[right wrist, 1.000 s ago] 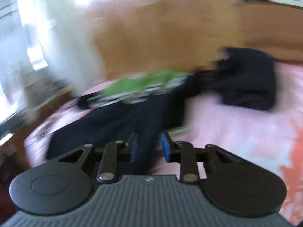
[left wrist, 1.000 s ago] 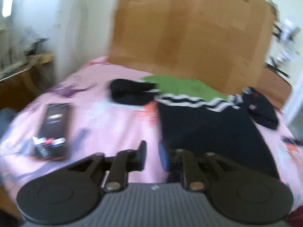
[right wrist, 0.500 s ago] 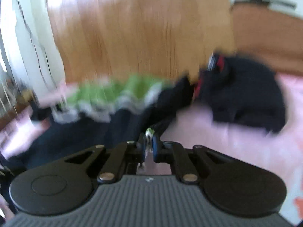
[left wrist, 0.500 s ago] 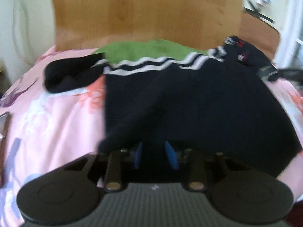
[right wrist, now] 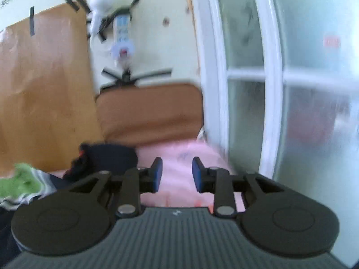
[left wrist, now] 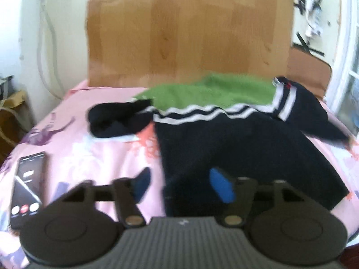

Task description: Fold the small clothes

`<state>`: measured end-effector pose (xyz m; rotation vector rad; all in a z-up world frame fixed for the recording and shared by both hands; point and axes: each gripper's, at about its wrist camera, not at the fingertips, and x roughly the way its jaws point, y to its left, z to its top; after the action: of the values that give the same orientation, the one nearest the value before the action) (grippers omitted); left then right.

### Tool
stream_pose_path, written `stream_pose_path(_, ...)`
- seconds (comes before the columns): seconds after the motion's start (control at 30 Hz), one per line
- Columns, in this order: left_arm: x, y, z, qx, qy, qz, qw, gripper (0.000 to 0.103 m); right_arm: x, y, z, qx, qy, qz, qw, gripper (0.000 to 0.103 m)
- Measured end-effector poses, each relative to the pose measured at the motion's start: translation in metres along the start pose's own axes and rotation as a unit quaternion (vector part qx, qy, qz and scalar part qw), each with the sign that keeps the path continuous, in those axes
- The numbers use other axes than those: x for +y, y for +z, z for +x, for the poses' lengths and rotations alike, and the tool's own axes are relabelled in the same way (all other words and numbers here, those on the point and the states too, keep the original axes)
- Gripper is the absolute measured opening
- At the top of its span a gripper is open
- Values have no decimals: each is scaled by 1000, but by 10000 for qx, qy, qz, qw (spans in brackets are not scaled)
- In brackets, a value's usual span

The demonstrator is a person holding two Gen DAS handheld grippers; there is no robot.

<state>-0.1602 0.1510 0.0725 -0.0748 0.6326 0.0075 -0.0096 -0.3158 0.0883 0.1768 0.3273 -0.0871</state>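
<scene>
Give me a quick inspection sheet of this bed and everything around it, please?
Surface: pink patterned bedsheet.
Job's things: dark striped garment spread flat; green garment behind it; dark bundle to its left; another dark garment near the headboard.
Clutter: phone, screen lit.
Grippers: left hand-held gripper opening over the striped garment's hem, pads clear of it; right hand-held gripper opening, nothing between.
Cables: cord on the wall.
Surroundings: wooden headboard, frosted glass door.
</scene>
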Motion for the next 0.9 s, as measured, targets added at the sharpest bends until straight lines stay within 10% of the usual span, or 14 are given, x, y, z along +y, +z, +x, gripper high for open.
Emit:
stream_pose_path(0.13,19,-10,-7,94,150,-345,9992,93,34,-46,-7,1039,1933,111,9756,54)
stream_pose_path(0.27,22,-22,7,345,-166,-810,9960,98,100,-90,3,2021,2853,-296,9364,56)
stream_pose_path(0.33,17,-28,17,474,-415,-976,9932,85,123,-113,9,2386,3121,-266,9192,55)
stream_pose_path(0.37,11,-31,27,642,-551,-1007,9913,58,135,-123,10,2591,3192,-298,9111,45)
stream_pose_path(0.4,7,-33,34,830,-606,-981,9899,42,143,-133,4,2493,3226,-408,9122,13)
stream_pose_path(0.43,2,-35,41,1015,-553,-928,9889,21,155,-134,3,2584,3277,-662,9063,10)
stream_pose_path(0.57,3,-27,24,800,-517,-777,9924,13,174,-112,-4,2467,3970,-757,8808,8)
stream_pose_path(0.77,44,-22,-40,232,144,-931,9953,25,191,-104,-54,2335,5402,-1362,7969,10)
stream_pose_path(0.83,50,-28,-42,339,476,-925,9940,54,191,-115,-41,2404,5033,-1552,8154,20)
stream_pose_path(0.9,57,-31,-45,294,634,-1006,9925,57,176,-114,-18,2453,4419,-1320,8527,29)
